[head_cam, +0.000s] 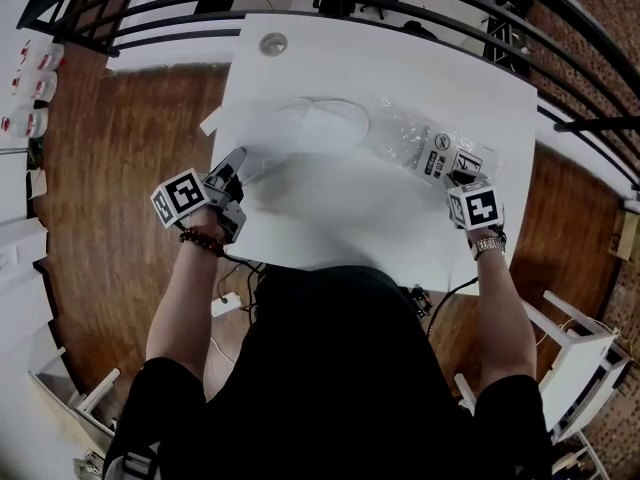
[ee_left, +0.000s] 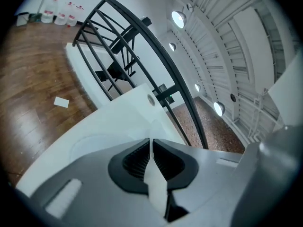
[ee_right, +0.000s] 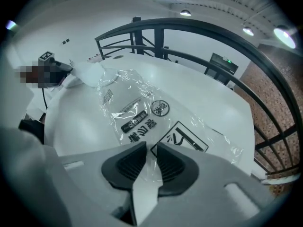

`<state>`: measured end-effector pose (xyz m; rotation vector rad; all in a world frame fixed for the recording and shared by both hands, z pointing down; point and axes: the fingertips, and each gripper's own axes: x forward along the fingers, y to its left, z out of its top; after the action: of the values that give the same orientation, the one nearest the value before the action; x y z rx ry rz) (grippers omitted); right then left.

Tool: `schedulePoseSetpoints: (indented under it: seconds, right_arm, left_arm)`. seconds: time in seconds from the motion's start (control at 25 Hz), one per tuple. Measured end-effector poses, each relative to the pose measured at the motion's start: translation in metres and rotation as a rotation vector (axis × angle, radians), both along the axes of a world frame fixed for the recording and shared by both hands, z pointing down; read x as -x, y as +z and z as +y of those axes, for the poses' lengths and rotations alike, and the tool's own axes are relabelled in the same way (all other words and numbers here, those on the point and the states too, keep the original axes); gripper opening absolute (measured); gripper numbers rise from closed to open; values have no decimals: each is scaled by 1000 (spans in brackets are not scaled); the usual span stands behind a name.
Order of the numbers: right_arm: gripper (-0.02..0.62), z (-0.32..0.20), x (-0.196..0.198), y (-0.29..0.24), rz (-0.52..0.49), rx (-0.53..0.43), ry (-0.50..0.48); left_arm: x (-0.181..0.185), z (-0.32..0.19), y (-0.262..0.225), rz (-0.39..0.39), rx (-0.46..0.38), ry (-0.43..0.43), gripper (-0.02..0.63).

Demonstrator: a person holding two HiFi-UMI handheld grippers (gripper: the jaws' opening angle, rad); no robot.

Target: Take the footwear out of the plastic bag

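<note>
Wooden floor (head_cam: 120, 168) all round. White table (head_cam: 400, 58) fills the centre, black railing (head_cam: 200, 8) past its 12 o'clock edge.

Clear plastic bag (head_cam: 430, 140) with black print lies flat toward 3 o'clock. White footwear (head_cam: 320, 128) lies at the bag's 9 o'clock end; cannot tell whether its end is still inside the bag.

Left gripper (ee_left: 150, 142) at 8 o'clock, jaws pinched together on a thin white edge of the footwear.

Right gripper (ee_right: 151, 145) at 4 o'clock, jaws a narrow slit apart, the bag's printed edge between them, not pinched.
</note>
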<state>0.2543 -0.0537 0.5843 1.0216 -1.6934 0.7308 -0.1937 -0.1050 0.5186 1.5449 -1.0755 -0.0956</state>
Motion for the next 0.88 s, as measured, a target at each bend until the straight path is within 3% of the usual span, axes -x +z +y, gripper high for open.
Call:
schedulePoseSetpoints:
  seconds: [0.24, 0.32, 0.52, 0.88]
  right_arm:
    - [61, -1, -4, -3, 25, 5, 22]
    - [61, -1, -8, -4, 39, 6, 32]
    - [61, -3, -8, -3, 55, 13, 45]
    - [75, 7, 10, -4, 28, 45, 45]
  left_arm:
    - [15, 3, -10, 254, -72, -144, 40]
    - [19, 6, -10, 292, -79, -178, 40]
    - [25, 13, 0, 307, -59, -202, 40]
    - [26, 26, 26, 210, 53, -238, 46]
